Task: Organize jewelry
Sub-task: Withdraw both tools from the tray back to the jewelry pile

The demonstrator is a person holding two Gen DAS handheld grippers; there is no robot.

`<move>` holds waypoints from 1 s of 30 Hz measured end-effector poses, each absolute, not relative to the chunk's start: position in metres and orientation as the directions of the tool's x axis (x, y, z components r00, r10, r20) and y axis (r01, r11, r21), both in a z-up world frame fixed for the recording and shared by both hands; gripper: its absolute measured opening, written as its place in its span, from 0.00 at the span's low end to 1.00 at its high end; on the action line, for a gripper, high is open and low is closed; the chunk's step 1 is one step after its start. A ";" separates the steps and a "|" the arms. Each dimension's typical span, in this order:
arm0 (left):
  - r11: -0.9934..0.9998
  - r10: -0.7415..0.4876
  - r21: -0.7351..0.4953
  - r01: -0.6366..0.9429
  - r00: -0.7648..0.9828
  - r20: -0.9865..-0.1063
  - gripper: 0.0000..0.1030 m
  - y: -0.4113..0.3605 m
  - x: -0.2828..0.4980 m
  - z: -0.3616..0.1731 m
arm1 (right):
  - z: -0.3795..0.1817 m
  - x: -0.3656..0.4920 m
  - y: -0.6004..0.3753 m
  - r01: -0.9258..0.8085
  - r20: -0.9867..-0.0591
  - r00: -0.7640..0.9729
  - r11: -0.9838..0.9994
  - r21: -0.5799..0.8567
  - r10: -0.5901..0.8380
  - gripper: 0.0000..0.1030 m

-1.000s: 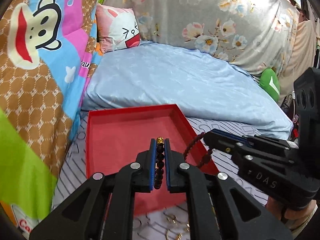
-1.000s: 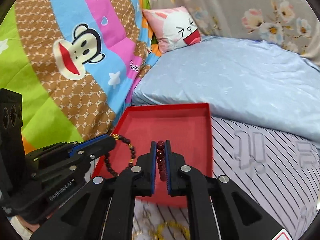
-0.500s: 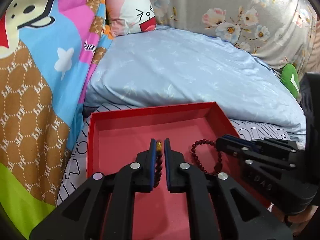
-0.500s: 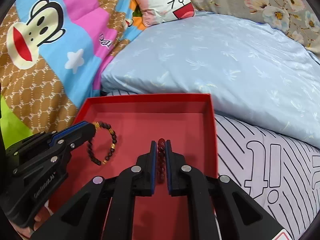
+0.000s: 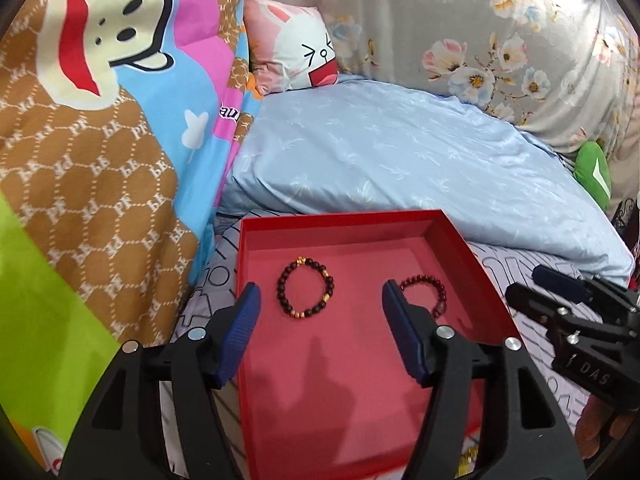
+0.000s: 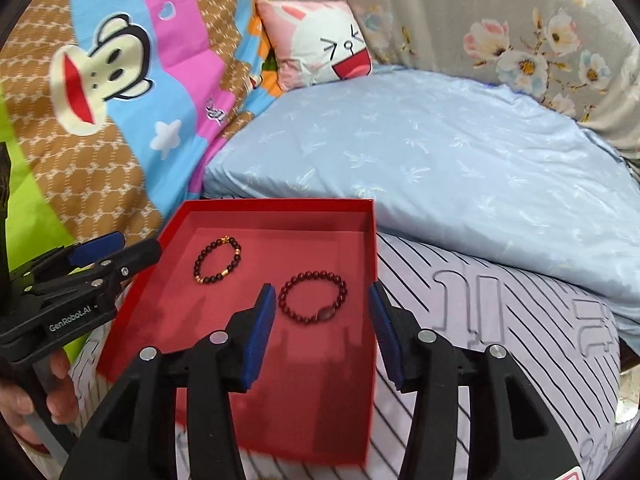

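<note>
A red tray [image 5: 340, 216] [image 6: 280, 202] lies on the bed with two bracelets flat on its floor. The dark bead bracelet with gold beads [image 5: 282, 292] [image 6: 200, 260] lies to the left, the red bead bracelet [image 5: 424, 279] [image 6: 325, 313] to the right. My left gripper [image 5: 320, 292] [image 6: 136, 246] hovers above the dark one, jaws opening, with nothing pressed between its pads. My right gripper [image 6: 321, 294] [image 5: 536, 286] hovers above the red one, jaws opening too, holding nothing. In the left wrist view one finger hides part of the red bracelet.
The tray rests on a striped sheet [image 6: 480, 320]. A light blue duvet [image 5: 400, 152] bulges just behind it. A cartoon blanket [image 5: 100, 160] rises on the left and a pink pillow [image 6: 320, 48] leans at the back. A hand [image 6: 52, 380] grips the left tool.
Both grippers were shut on their bracelets above the tray. Both have now spread their fingers and let go, and the two bracelets lie on the tray floor.
</note>
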State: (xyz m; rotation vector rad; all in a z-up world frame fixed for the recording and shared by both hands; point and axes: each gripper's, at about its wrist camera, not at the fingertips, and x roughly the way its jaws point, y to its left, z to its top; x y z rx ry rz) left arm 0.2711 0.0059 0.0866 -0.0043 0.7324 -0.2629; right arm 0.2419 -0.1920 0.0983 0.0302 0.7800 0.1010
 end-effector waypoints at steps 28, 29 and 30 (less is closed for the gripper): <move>0.978 -0.209 -0.142 0.156 0.623 -0.754 0.58 0.040 0.067 0.009 | 0.030 0.027 -0.194 0.023 -0.773 0.630 0.994 0.108 0.069 0.47; 0.978 -0.207 -0.142 0.153 0.622 -0.755 0.58 0.040 0.064 0.007 | 0.026 0.023 -0.194 0.026 -0.779 0.622 0.992 0.125 0.082 0.47; 0.977 -0.212 -0.146 0.157 0.619 -0.756 0.58 0.041 0.061 0.005 | 0.023 0.019 -0.194 0.030 -0.783 0.616 0.990 0.138 0.090 0.47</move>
